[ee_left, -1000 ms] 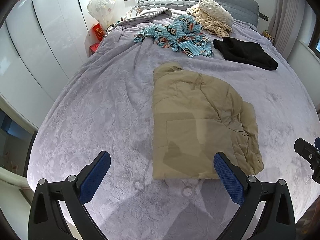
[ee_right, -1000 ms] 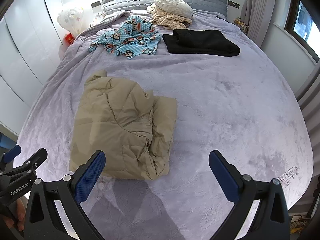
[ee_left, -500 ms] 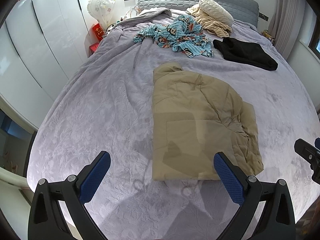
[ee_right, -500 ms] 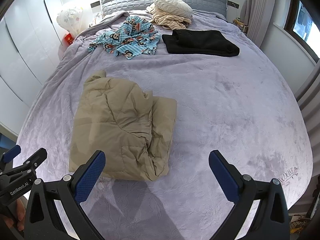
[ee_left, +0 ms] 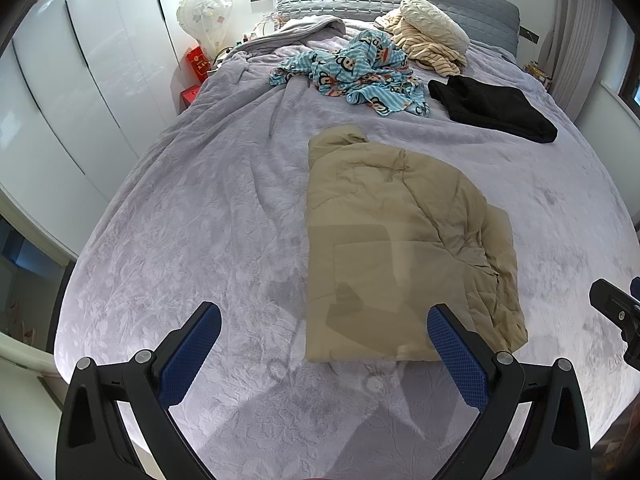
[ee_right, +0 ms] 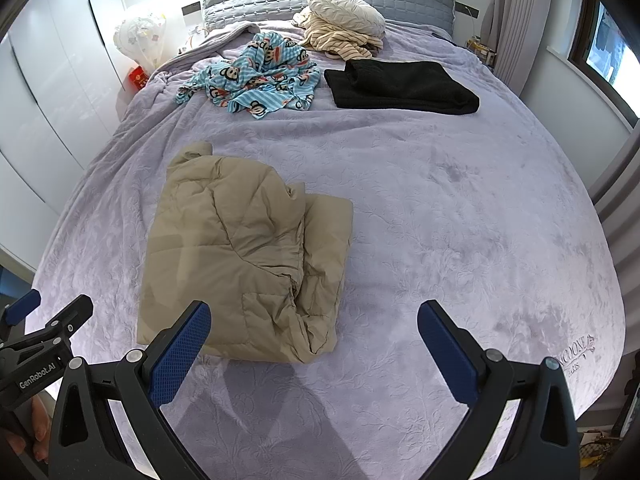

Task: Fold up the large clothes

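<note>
A tan puffy jacket (ee_left: 400, 240) lies folded in a rough rectangle on the lilac bed cover (ee_left: 200, 220); it also shows in the right wrist view (ee_right: 240, 256). My left gripper (ee_left: 324, 344) is open and empty, held above the bed's near edge, its right finger over the jacket's near hem. My right gripper (ee_right: 314, 340) is open and empty, just right of the jacket's near corner. Each gripper shows at the edge of the other's view: the right one (ee_left: 616, 312) and the left one (ee_right: 44, 332).
A blue monkey-print garment (ee_right: 256, 76), a folded black garment (ee_right: 400, 84) and a striped beige garment under a cream pillow (ee_right: 344, 28) lie near the headboard. White wardrobe doors (ee_left: 60, 100) stand left of the bed. A window (ee_right: 608, 52) and curtain are on the right.
</note>
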Demonstrator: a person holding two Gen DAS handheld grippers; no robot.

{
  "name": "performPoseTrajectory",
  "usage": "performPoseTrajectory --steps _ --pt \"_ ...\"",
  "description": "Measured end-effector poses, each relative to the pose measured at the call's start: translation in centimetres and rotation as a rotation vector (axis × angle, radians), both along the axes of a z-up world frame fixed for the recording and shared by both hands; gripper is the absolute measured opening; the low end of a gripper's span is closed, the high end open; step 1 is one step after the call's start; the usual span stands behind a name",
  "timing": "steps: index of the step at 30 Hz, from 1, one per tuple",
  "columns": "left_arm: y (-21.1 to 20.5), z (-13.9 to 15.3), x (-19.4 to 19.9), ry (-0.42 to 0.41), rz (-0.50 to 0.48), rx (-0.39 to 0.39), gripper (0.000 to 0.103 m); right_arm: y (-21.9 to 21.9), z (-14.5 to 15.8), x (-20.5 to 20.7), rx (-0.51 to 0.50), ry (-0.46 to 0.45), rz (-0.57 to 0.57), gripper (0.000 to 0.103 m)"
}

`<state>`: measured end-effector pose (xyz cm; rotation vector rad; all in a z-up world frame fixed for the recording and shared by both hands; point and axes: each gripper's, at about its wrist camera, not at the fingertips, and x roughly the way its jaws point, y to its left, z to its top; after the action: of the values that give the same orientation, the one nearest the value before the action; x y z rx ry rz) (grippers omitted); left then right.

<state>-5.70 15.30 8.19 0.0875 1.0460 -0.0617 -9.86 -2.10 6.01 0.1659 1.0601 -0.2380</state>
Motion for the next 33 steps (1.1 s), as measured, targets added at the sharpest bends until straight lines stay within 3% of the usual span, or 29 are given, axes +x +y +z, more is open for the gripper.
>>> performPoseTrajectory --steps 33 --pt "-0.7 0.9 -1.1 -0.038 0.015 0.004 0.103 0.0 0.2 0.1 -0.003 -0.003 0.001 0.103"
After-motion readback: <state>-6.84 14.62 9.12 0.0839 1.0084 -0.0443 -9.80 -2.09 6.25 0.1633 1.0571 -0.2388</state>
